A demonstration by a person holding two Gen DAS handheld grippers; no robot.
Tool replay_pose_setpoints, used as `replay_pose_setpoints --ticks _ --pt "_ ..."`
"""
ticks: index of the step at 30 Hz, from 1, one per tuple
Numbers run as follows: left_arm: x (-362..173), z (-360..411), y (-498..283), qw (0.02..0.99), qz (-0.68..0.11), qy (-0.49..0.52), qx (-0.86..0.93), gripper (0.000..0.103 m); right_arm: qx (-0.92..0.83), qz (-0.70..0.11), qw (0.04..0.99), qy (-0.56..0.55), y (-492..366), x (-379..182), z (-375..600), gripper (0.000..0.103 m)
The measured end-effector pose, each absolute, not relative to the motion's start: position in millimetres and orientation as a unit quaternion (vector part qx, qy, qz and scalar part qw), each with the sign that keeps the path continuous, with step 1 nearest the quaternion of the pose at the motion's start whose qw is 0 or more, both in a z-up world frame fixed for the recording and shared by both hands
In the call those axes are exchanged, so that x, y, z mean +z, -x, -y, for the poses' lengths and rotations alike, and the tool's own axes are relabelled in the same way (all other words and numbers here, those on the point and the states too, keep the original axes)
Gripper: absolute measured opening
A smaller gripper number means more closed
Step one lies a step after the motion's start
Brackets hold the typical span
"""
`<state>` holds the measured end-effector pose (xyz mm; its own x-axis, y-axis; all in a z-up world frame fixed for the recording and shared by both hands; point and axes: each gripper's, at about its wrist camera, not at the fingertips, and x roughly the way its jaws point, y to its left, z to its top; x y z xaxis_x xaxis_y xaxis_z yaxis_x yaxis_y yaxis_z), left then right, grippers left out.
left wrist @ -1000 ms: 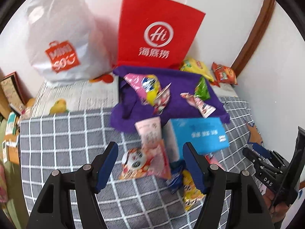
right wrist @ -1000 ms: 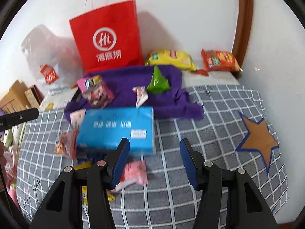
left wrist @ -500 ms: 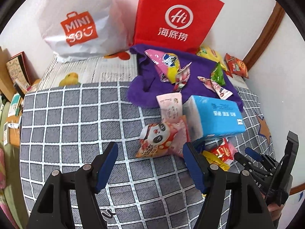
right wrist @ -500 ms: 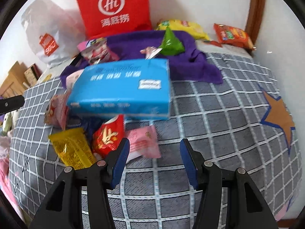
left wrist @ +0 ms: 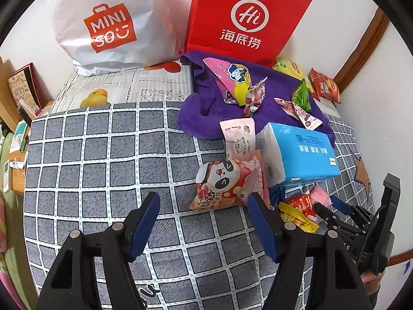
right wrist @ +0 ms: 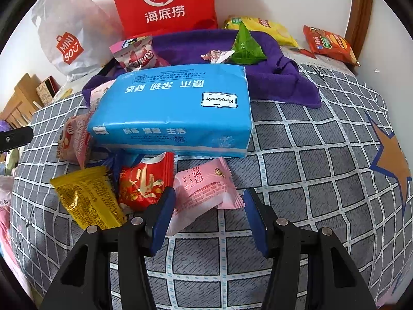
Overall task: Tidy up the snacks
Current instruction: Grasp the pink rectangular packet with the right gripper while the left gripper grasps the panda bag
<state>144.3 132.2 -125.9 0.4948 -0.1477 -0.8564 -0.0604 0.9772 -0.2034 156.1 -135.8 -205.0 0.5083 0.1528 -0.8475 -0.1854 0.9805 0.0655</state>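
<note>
Snack packets lie on a grey checked cloth around a blue tissue pack (right wrist: 178,111), which also shows in the left wrist view (left wrist: 302,152). My right gripper (right wrist: 209,206) is open and empty, its jaws just before a pink packet (right wrist: 204,188), beside a red packet (right wrist: 142,183) and a yellow packet (right wrist: 87,199). My left gripper (left wrist: 204,211) is open and empty, just short of a panda-print packet (left wrist: 227,180). A purple towel (left wrist: 204,113) behind holds several more snacks. The right gripper (left wrist: 333,211) shows at the right of the left wrist view.
A red paper bag (left wrist: 245,18) and a white Miniso bag (left wrist: 108,23) stand against the back wall. Yellow (right wrist: 260,25) and orange (right wrist: 327,44) chip bags lie at the back right. Boxes (left wrist: 20,90) stand off the left edge.
Both grippers have moved forward and down toward the snacks. The tissue pack and small packets now loom larger in the right wrist view. Both stay open.
</note>
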Motion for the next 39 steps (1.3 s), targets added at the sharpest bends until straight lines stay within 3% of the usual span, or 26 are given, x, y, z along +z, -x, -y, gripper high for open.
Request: replay_pose_setpoints --ticks 10,13,16,27,33,39 --pt "-136.0 -134.5 -147.7 0.856 -0.507 0.102 -0.023 0.068 0.119 -0.482 0.867 0.028 -170.9 -219.0 129.9 0.065" --pt "-139.8 -130.2 -150.5 0.854 -0.509 0.101 -0.032 0.068 0.139 -0.476 0.868 0.019 -169.2 -217.7 133.5 0.050" --pt "-143.5 -123.0 -156.0 0.854 -0.509 0.099 -0.041 0.068 0.154 -0.476 0.865 -0.012 -169.3 -214.7 146.1 0.044" --pt "-167.1 -92.9 -188.7 0.843 -0.528 0.080 -0.054 0.068 0.129 -0.465 0.876 -0.014 -157.4 -204.4 181.5 0.039" --pt "-176.0 -86.5 -198.7 0.850 -0.519 0.074 -0.046 0.081 0.134 -0.467 0.873 -0.031 -162.2 -209.2 184.9 0.040" --pt "-189.5 -81.5 -206.9 0.841 -0.531 0.080 -0.058 0.080 0.136 -0.476 0.868 -0.044 -172.9 -216.7 183.8 0.043"
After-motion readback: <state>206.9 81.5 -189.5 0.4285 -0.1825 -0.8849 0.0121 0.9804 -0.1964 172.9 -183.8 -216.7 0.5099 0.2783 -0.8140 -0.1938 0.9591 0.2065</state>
